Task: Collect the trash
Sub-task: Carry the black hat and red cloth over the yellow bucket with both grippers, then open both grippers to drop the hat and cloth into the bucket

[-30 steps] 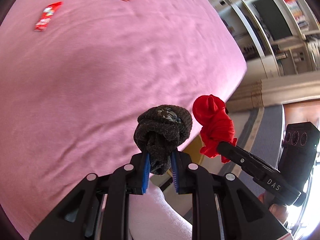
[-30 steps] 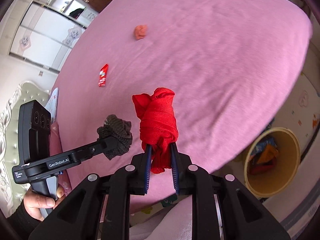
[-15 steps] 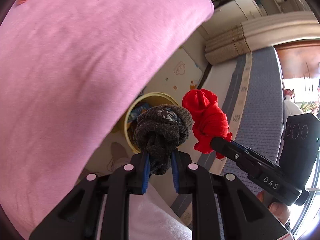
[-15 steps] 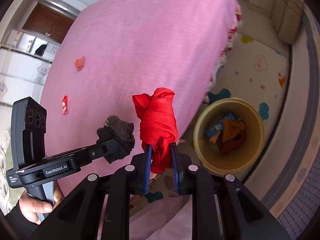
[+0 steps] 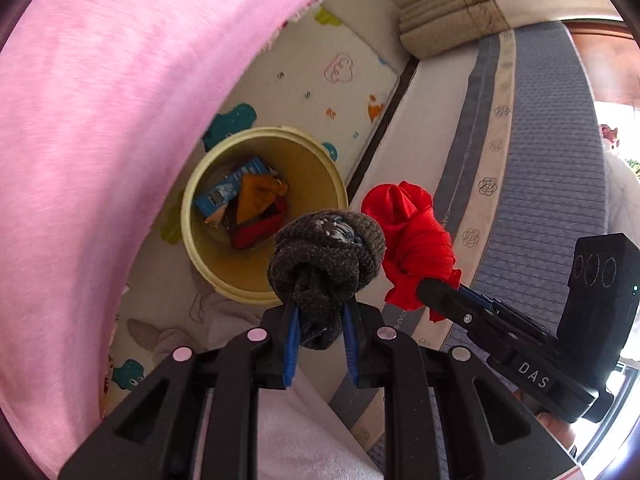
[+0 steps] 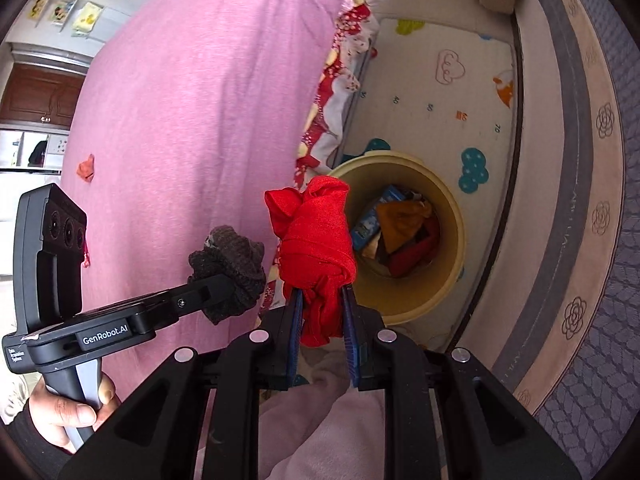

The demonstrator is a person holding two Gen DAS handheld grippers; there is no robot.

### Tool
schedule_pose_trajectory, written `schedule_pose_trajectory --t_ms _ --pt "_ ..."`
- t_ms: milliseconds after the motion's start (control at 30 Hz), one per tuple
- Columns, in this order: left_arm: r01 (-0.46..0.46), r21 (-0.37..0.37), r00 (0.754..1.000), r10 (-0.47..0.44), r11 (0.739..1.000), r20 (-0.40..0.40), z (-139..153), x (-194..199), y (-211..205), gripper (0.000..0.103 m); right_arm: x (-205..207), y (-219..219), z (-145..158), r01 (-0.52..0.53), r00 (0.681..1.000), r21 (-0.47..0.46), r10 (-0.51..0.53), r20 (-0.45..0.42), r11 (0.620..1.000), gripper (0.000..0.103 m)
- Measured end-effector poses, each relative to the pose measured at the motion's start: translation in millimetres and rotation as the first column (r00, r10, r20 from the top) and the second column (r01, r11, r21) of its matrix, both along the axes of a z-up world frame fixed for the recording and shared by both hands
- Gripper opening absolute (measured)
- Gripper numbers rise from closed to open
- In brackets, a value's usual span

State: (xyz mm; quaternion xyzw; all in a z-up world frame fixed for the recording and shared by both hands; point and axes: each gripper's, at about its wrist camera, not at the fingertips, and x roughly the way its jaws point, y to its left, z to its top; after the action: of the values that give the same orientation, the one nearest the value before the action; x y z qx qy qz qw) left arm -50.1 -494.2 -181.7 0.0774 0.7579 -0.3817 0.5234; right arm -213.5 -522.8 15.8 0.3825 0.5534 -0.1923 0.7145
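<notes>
Beside pink bed (image 5: 100, 160), yellow bin (image 5: 332, 184) holds wrappers (image 5: 256, 196); left fingers (image 5: 298, 340) clamp grey wad (image 5: 326, 256), right fingers (image 6: 348, 336) red cloth (image 6: 316, 240)

Both wrist views down onto bin (image 5: 200, 248)

Bright daylight, blown-out glare at right edge of left view, strong fisheye warp, dark vignette corners, sharp focus

A pink bedspread (image 6: 192, 128) covers the bed, with a red-patterned sheet (image 6: 332, 92) showing at its edge. A cream play mat (image 5: 320, 76) with cartoon cloud prints lies on the floor beside the bed. A grey rug (image 5: 552, 160) with a beige flower-print border adjoins the mat. A wooden cabinet (image 6: 36, 96) stands behind the bed.
</notes>
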Motion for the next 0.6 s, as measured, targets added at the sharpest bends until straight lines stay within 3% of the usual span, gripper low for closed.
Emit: schedule_pose_trajectory --t_ms 267,333,367,433,600 --pt "0.049 0.039 0.999 -0.048 0.998 -0.018 -26 -7 -27 0.02 -9 -22 -19 0.024 1.0 0.032 -0.023 -0.018 0.999 0.021" --pt "0.048 0.046 0.999 -0.046 0.998 -0.029 -30 -6 -34 0.024 -10 -24 -23 0.029 0.999 0.041 -0.028 -0.023 0.999 0.028" --pt "0.042 0.053 0.998 -0.04 0.998 -0.039 -33 -6 -35 0.035 -10 -26 -24 0.037 0.999 0.035 -0.036 -0.033 0.999 0.029" --pt "0.022 0.091 1.0 -0.02 0.996 -0.025 -38 -2 -34 0.081 -13 -30 -30 0.054 0.998 0.057 -0.052 -0.045 0.997 0.048" --pt "0.027 0.139 1.0 -0.027 0.99 0.001 -46 0 -31 0.083 -21 -34 -35 0.066 0.996 0.058 -0.062 -0.071 0.996 0.048"
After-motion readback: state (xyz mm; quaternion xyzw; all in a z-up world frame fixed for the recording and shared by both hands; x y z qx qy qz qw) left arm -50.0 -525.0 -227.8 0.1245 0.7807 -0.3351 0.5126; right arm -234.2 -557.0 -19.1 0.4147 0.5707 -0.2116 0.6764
